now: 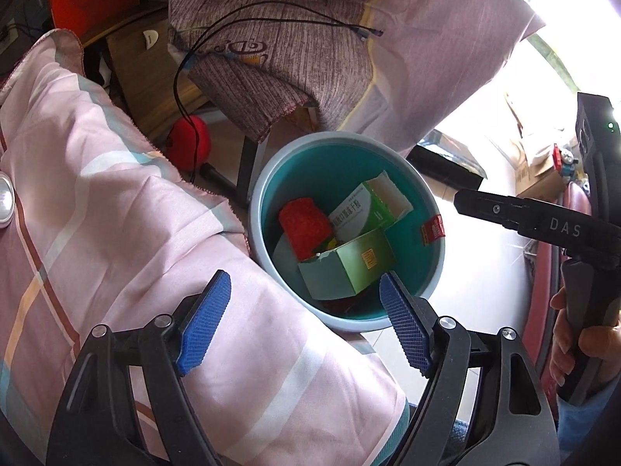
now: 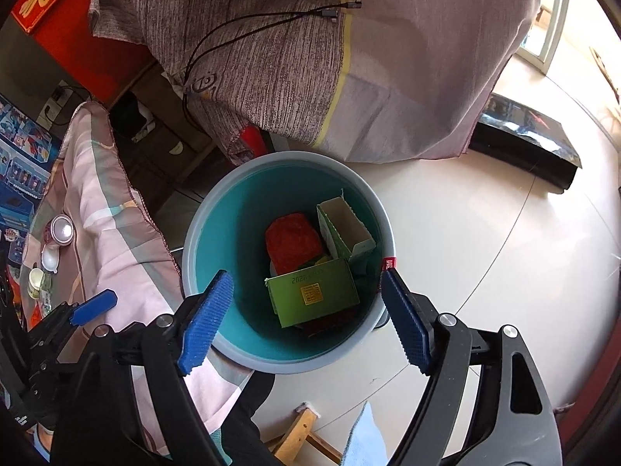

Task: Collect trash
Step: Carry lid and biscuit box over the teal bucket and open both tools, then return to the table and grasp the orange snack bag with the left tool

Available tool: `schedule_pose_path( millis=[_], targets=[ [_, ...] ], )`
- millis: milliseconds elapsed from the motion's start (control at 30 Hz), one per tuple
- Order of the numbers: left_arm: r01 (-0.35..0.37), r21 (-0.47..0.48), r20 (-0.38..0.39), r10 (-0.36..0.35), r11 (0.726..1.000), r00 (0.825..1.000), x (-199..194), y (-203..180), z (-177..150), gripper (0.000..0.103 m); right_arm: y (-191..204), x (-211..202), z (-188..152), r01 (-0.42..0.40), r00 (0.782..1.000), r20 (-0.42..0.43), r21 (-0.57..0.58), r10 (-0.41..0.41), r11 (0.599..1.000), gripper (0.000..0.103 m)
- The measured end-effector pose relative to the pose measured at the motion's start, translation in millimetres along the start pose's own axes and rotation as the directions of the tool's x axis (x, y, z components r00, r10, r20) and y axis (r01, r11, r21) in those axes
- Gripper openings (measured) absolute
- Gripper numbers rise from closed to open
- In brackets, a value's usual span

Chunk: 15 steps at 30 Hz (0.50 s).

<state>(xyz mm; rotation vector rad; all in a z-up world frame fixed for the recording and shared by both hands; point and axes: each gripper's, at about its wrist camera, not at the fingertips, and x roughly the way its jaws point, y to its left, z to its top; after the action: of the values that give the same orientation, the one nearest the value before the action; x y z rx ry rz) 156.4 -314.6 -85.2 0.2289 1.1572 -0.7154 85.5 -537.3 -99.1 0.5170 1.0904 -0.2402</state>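
A teal bin with a grey rim (image 1: 256, 209) (image 2: 194, 233) stands on the floor beside a cloth-covered table. Inside lie a red mesh bundle (image 1: 304, 227) (image 2: 293, 239), a green carton (image 1: 349, 268) (image 2: 314, 291), an opened green-and-white carton (image 1: 372, 206) (image 2: 345, 233) and a small red wrapper (image 1: 432, 229) (image 2: 389, 262) against the wall. My left gripper (image 1: 304, 277) hovers open over the bin's near-left rim, nothing between its blue pads. My right gripper (image 2: 306, 273) hangs open and empty above the bin; its black finger (image 1: 465, 200) shows in the left wrist view.
A pink checked cloth (image 1: 116, 213) covers the table left of the bin, with cups (image 2: 62, 229) on it. A mauve cloth with a black cable (image 1: 271, 39) drapes behind. A black flat box (image 2: 524, 143) lies on the pale floor; a wooden stool (image 2: 302, 427) is near.
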Motion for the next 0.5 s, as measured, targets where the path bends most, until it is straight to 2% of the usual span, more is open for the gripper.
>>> schedule_pose_path(
  millis=[100, 500],
  targets=[
    [-0.004, -0.019, 0.016, 0.005, 1.0, 1.0, -7.1, 6.4, -4.7, 0.086, 10.5, -3.4, -1.3, 0.005, 1.0, 0.001, -0.019, -0.005, 1.0, 0.077],
    [-0.035, -0.12, 0.074, 0.044, 0.992, 0.996, -50.6, 63.4, -36.9, 0.089, 83.7, -6.7, -8.9, -0.011, 1.0, -0.008, -0.142, 0.01, 0.99, 0.079]
  ],
)
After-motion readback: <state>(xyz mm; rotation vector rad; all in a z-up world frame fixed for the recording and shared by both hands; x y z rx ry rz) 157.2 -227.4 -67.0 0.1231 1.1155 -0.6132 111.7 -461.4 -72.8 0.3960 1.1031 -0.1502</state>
